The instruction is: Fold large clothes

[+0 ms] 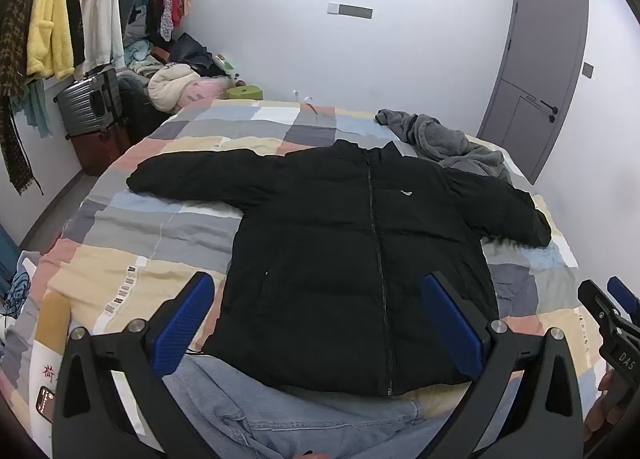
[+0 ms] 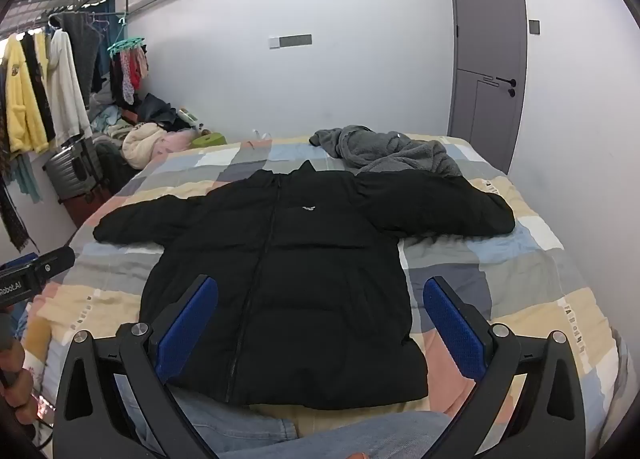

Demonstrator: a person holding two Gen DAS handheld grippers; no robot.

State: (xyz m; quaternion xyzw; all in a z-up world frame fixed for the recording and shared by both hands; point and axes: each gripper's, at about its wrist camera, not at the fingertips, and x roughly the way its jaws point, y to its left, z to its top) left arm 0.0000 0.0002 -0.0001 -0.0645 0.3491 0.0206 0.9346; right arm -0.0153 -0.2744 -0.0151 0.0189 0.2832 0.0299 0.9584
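1. Here, the left gripper (image 1: 320,323) hangs above the near edge of the bed (image 1: 132,259), its blue-padded fingers (image 1: 186,323) spread wide with nothing between them.
2. Ahead of it and just below, the black puffer jacket (image 1: 340,251) lies flat and face up on the patchwork quilt (image 1: 168,219) — zipped shut, collar pointing away from the gripper, hem nearest to it.
3. Both sleeves stretch outward: one runs off to the left of the left gripper, the other off to its right.
4. The right gripper (image 2: 320,323) is likewise held over the near edge, fingers (image 2: 454,323) wide apart and touching nothing; the jacket (image 2: 288,267) sits straight ahead of it, with the hem just beyond its fingertips.
5. In the left wrist view, the right gripper's black body shows at the far right edge (image 1: 612,323), beside the jacket's lower right corner.
6. Beyond the jacket's collar, ahead and to the right of both grippers, a crumpled grey fleece garment (image 2: 384,151) lies on the quilt, touching the jacket's right shoulder.
7. Under the grippers, blue denim (image 1: 288,419) shows at the bed's near edge — whether it is worn or lying loose I cannot tell.
8. Far left of the grippers, a clothes rack (image 2: 48,71) holds hanging garments above a grey suitcase (image 1: 88,103); a grey door (image 2: 486,59) stands ahead to the right.
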